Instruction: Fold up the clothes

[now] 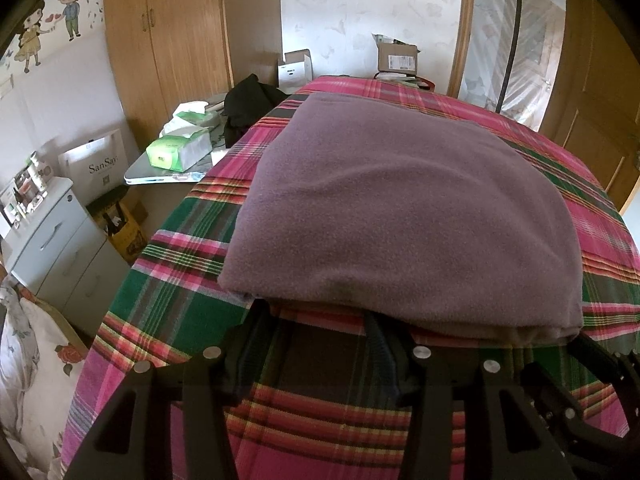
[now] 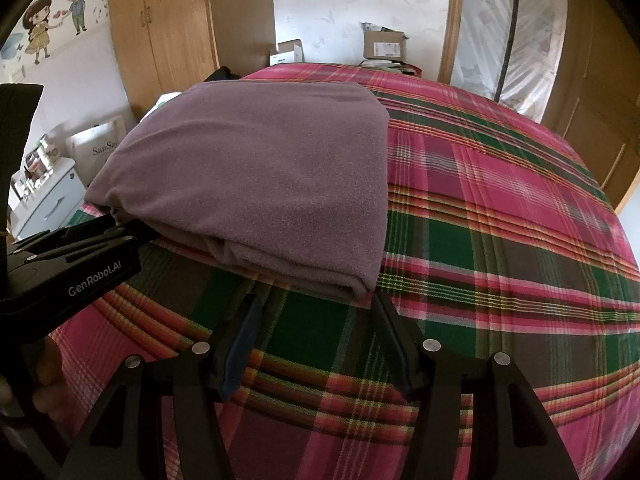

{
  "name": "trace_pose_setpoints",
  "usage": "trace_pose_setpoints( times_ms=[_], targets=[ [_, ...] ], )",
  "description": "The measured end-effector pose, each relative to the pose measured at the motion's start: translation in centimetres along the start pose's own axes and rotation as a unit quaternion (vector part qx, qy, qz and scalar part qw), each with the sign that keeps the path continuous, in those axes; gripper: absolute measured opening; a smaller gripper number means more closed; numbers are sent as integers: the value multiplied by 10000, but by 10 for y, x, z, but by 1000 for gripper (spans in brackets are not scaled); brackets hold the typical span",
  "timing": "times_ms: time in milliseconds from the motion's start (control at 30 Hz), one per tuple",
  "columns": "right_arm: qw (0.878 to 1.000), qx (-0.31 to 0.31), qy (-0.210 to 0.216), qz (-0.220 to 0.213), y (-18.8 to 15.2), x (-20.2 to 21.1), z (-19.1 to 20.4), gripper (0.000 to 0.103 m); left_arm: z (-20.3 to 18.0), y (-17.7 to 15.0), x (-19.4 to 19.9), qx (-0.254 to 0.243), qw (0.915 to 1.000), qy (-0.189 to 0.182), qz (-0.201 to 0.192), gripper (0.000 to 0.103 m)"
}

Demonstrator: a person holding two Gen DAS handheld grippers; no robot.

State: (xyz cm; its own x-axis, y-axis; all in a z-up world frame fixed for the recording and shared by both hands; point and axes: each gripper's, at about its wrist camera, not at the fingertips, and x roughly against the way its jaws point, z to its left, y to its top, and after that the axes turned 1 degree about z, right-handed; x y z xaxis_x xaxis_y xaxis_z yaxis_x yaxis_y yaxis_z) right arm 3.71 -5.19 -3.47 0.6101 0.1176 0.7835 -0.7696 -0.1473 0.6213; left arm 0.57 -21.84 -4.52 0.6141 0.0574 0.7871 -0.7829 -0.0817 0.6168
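A purple fleece garment (image 1: 404, 216) is seen lying on a bed covered with a pink, green and dark plaid bedspread (image 2: 500, 216). The garment is already folded into a thick, roughly rectangular stack, with layered edges shown along its near side. Its top surface looks smooth. The folding seems largely done; at most one more fold or a tidying of the near edges may be left, though this cannot be settled from the views.

The left tongs (image 1: 316, 320) are held spread at the near edge of the garment, their tips just under or against its overhanging hem; nothing is seen pinched. The right tongs (image 2: 316, 308) are also spread wide, placed at the near right corner of the stack, with bare bedspread between the fingers.

Beyond the bed, a cardboard box (image 1: 398, 58) is seen with its flaps open; its contents cannot be made out. On a small tabletop (image 1: 160, 174) beside the bed, two soft packs of tissues (image 1: 180, 150) are set, with tissue showing at their tops. A white paper bag (image 1: 96, 166) stands on the floor nearby.
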Motion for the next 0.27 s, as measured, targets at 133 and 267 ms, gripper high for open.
trace_pose_setpoints(
  times_ms=[133,267],
  targets=[
    [10000,0,1,0,0,0,0,59,-1,-2,1,3,10000,7,-11,50],
    [10000,0,2,0,0,0,0,59,-1,-2,1,7,10000,11,-13,50]
  ],
)
